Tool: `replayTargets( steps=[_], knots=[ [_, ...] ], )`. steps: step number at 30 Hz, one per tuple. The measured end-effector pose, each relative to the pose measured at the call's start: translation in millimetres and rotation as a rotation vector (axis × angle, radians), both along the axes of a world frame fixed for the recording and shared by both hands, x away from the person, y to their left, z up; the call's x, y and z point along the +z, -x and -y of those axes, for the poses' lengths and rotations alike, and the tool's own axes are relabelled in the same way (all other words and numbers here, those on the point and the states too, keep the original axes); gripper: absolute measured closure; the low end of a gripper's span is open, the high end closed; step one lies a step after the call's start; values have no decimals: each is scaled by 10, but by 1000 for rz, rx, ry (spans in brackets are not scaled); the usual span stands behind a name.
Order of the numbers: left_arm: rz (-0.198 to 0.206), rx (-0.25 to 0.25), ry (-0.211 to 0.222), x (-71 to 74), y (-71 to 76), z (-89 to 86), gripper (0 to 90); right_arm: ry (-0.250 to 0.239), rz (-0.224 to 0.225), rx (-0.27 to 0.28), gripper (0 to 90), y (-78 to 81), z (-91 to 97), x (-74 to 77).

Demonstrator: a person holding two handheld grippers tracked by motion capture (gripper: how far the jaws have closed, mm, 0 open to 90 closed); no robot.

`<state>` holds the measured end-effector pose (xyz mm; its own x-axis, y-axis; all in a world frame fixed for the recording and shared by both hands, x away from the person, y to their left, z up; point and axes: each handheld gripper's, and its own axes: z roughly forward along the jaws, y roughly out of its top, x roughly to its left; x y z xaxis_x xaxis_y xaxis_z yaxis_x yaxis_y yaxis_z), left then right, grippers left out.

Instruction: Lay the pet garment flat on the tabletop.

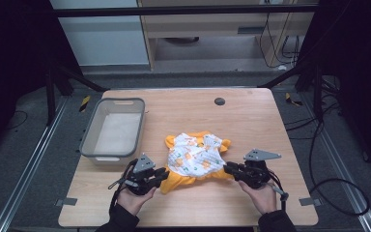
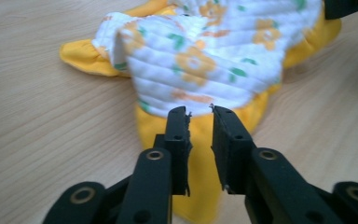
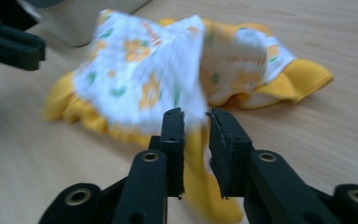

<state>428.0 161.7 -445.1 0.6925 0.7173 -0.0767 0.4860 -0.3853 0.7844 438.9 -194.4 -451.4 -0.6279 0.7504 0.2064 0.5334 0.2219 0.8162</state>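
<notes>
Dark flooring and trailing cables are surrounding a pale wooden table (image 1: 251,121), where a small garment (image 1: 195,159) of white quilted cloth printed with orange and green flowers, edged in yellow, is lying crumpled near the front middle. Left of it, a grey plastic bin (image 1: 92,133) is standing apart from the cloth.

At the garment's left end, the left gripper (image 1: 163,175) is pointing inward, held by the person's hand from below. In the left gripper view, its jaws are standing a narrow gap apart, with a yellow fold lying under and between them; the pads are not pressing on it.

At the opposite end, the right gripper (image 1: 229,169) is facing the cloth's yellow hem. In the right gripper view, blurred by motion, its jaws are likewise parted by a narrow gap, the yellow edge running beneath and between them without being pinched.
</notes>
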Motion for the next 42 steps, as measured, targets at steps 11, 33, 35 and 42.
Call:
replayTargets(
  steps=[11,33,35,42],
  knots=[
    [46,30,-20,-74,52,-15,472,39,105,0,654,91,62,-17],
    [-84,17,-118,-470,-108,219,827,26,13,59,808,33,-44,-232],
    [-81,14,-111,-453,-96,213,875,22,17,63,814,43,-42,-215],
    [-5,-18,-43,-178,49,160,891,-40,40,101,815,199,18,-40]
  ],
)
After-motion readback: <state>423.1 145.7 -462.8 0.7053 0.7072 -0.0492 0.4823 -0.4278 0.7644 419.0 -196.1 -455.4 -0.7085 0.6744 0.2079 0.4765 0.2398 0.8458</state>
